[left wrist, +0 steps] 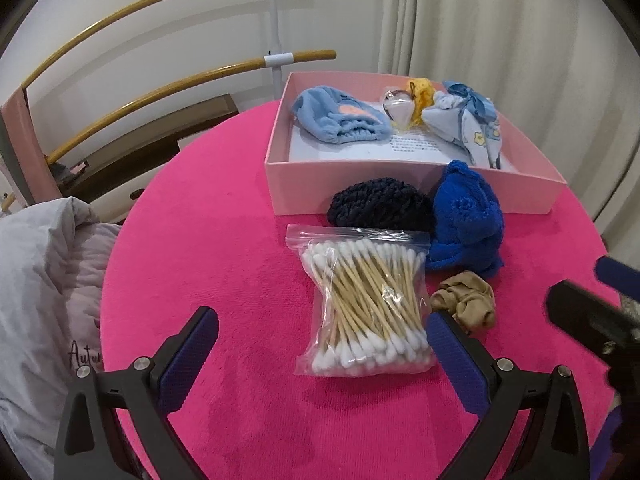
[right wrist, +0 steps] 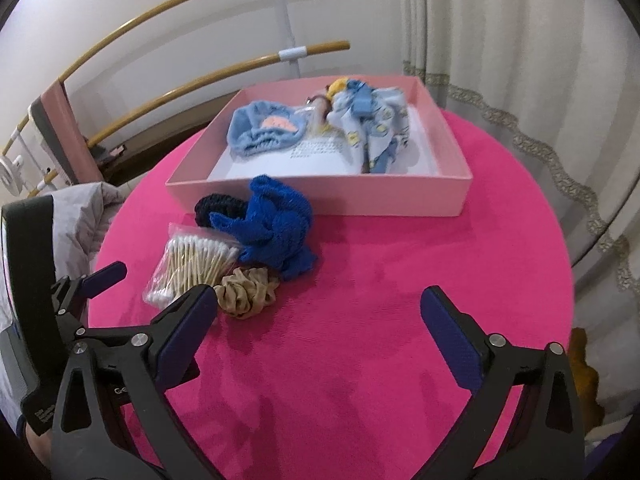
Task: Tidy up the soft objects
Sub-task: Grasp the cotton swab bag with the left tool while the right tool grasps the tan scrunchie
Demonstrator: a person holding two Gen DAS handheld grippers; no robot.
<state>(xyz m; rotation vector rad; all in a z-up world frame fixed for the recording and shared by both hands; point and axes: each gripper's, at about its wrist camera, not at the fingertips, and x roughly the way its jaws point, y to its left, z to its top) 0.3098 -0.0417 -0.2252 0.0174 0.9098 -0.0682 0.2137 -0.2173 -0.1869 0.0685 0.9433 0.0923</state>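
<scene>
A pink box [left wrist: 304,184] [right wrist: 400,196] stands at the back of the round pink table. It holds a light blue plush headband [left wrist: 336,120] [right wrist: 264,128], a patterned blue cloth [left wrist: 476,128] [right wrist: 372,124], a yellow item and a small clear packet. In front of the box lie a dark knit scrunchie [left wrist: 380,204] [right wrist: 212,208], a royal blue fuzzy cloth [left wrist: 464,220] [right wrist: 276,232], a bag of cotton swabs [left wrist: 368,300] [right wrist: 192,268] and a beige scrunchie [left wrist: 466,300] [right wrist: 246,292]. My left gripper [left wrist: 322,330] is open just short of the swab bag. My right gripper [right wrist: 320,306] is open and empty over bare table.
A grey quilted cloth [left wrist: 44,280] lies left of the table. Curved wooden rails [left wrist: 160,96] and a white post stand behind. Curtains [right wrist: 500,40] hang at the right. The right gripper's body [left wrist: 592,320] shows at the right edge of the left wrist view.
</scene>
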